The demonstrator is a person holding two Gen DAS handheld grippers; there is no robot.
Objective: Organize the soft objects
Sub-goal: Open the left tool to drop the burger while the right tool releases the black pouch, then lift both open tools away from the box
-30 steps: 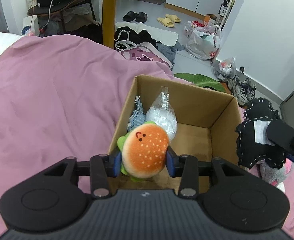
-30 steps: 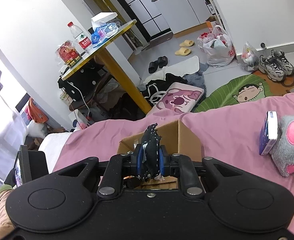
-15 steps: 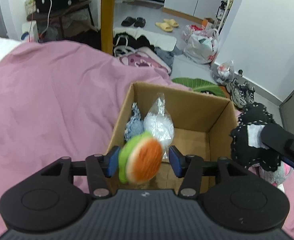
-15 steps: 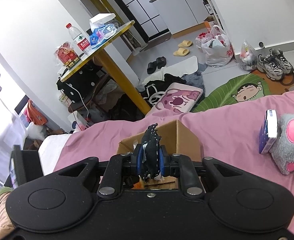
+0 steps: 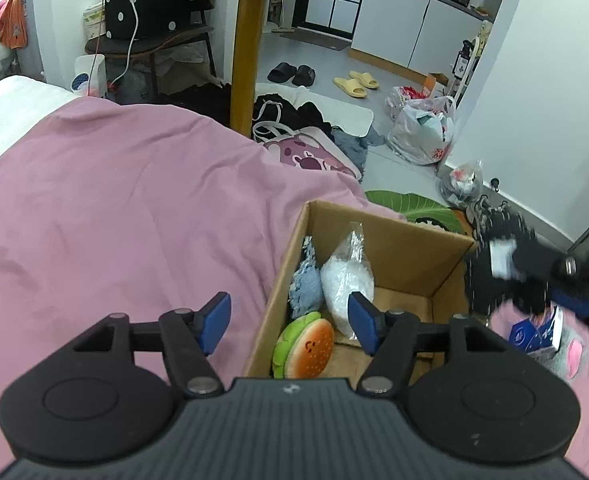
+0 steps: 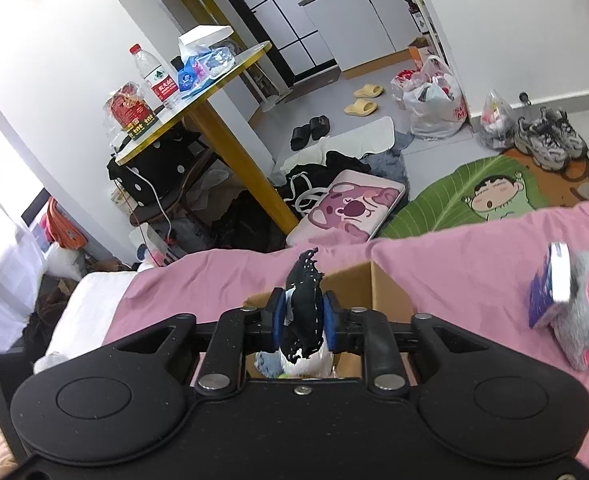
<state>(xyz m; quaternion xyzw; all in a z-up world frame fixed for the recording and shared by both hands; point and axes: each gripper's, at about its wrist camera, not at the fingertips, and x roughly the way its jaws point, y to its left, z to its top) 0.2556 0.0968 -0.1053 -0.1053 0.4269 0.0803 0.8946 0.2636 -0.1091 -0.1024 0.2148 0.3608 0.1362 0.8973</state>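
A cardboard box (image 5: 394, 236) sits on the pink bedcover (image 5: 114, 208). Inside lie an orange and green burger plush (image 5: 306, 348), a white plastic-wrapped bundle (image 5: 346, 284) and a blue-grey fluffy item (image 5: 304, 284). My left gripper (image 5: 290, 318) is open and empty above the box's near left corner. My right gripper (image 6: 304, 322) is shut on a black plush with white stitching (image 6: 304, 312), held above the box (image 6: 386, 296). That black plush (image 5: 506, 264) shows blurred at the right of the left wrist view.
A grey and pink plush (image 6: 586, 312) and a blue packet (image 6: 546, 288) lie on the bedcover right of the box. Beyond the bed edge are a yellow-legged table (image 6: 230, 136), a pink cushion (image 6: 354, 208), a leaf rug (image 6: 474, 196), bags and shoes.
My left gripper opened and the burger plush dropped into the box. The left gripper then drew up and back to the left. The right gripper, with the black plush, moved closer over the box.
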